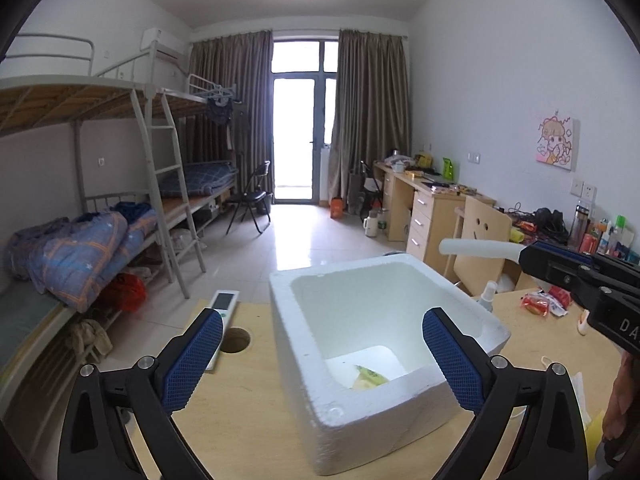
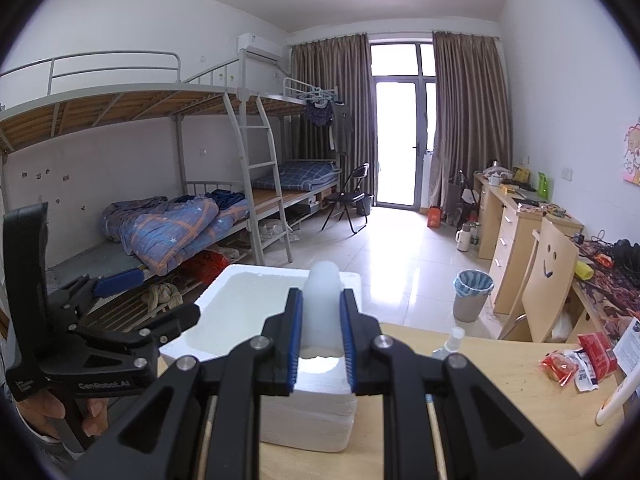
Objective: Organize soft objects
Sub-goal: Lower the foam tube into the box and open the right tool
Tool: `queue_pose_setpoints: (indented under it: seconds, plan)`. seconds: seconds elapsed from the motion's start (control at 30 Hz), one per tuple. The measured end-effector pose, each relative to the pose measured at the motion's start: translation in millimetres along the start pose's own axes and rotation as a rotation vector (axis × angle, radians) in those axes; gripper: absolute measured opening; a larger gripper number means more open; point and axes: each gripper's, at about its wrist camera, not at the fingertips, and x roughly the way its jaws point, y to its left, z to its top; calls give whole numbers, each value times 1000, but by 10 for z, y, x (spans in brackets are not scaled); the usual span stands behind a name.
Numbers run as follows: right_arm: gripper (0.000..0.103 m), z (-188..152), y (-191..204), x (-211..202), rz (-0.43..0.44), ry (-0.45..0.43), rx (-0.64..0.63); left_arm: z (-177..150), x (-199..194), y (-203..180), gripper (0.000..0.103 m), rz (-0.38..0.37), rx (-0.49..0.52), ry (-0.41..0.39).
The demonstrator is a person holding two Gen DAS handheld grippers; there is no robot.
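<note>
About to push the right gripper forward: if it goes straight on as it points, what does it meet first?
Probably nothing close. The right gripper, shut on the white tube, points level above the foam box, so the way looks free, though depth is unclear.

In the left wrist view, the near wall of the foam box (image 1: 384, 360) hides most of the yellow object (image 1: 370, 380) lying inside, so we cannot tell what it is. At the right edge the right gripper (image 1: 520, 254) is cut off, and its body covers the near end of the white tube (image 1: 476, 247) it grips. A remote (image 1: 222, 322) at lower centre is partly behind a blue pad (image 1: 192, 360). In the right wrist view, our closed pads (image 2: 294, 340) cover the tube's sides, and the tube blocks part of the box interior. At lower right a white handle-like item (image 2: 616, 396) runs out of frame; we cannot identify it. The red wrappers (image 2: 572, 364) carry print too small to read.
</note>
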Motion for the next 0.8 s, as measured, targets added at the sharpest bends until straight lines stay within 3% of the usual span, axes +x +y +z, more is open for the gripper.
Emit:
queue_pose_setpoints:
  seconds: [0.3, 0.8]
  plan:
    - [22, -15, 114, 198, 56, 30, 3, -5, -31, 133, 102, 57, 5, -19]
    - [22, -74, 147, 396, 70, 70, -9, -65, 11, 192, 102, 56, -6, -1]
